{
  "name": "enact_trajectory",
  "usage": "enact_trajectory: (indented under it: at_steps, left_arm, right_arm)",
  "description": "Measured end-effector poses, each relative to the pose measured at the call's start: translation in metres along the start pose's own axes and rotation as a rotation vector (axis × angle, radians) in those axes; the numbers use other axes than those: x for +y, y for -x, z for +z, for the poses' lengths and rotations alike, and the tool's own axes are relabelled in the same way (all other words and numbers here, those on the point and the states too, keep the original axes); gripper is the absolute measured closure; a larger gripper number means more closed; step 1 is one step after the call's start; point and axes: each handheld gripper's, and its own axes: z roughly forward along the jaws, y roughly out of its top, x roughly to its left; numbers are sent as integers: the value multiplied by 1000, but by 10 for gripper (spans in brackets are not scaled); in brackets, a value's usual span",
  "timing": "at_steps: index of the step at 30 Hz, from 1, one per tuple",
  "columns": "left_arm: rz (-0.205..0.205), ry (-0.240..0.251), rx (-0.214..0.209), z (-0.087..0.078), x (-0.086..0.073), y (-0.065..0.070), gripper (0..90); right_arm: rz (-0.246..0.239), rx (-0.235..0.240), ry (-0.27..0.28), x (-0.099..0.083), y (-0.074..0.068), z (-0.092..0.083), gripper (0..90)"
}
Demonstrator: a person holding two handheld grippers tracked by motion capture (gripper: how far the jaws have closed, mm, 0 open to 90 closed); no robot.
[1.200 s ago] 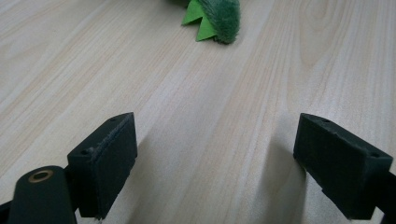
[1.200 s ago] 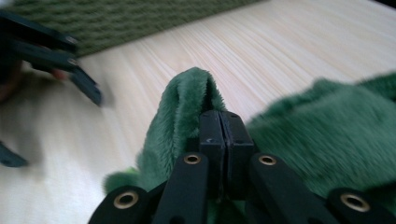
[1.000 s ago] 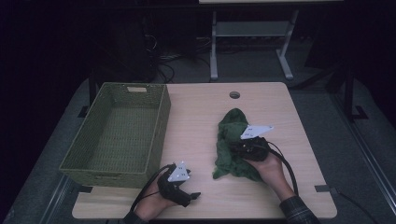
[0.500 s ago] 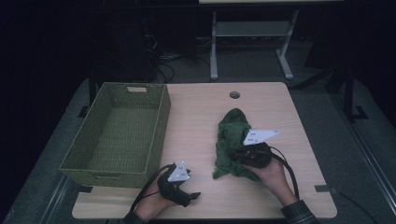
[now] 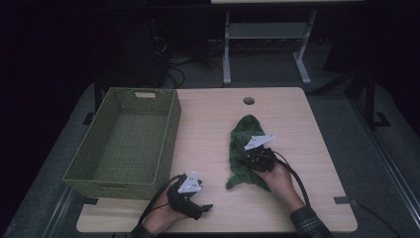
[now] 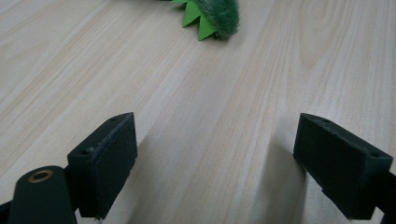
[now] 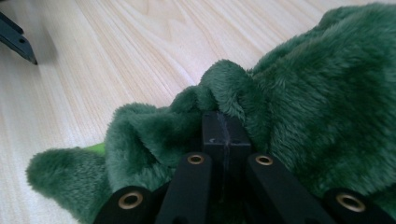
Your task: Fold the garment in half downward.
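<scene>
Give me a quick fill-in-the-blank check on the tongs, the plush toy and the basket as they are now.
1. The right tongs are pinching a fold of the ____ plush toy.
2. The left tongs stand ____, with bare table between the jaws.
3. The woven basket on the table's left side holds ____.
4. The toy lies on the table, ____ the basket.

Missing words: green; open; nothing; outside
</scene>
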Motion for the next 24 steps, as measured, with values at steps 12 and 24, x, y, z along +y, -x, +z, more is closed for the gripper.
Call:
enact_trajectory:
  at_steps: [12,24]
  left_arm:
    - [0,0,-1,0,0,0,129]
    - [4,-1,1,0,0,0,129]
  right_arm:
    - [33,7,124,1,9,-40,751]
    - [75,-38,104,-45,11,-89,679]
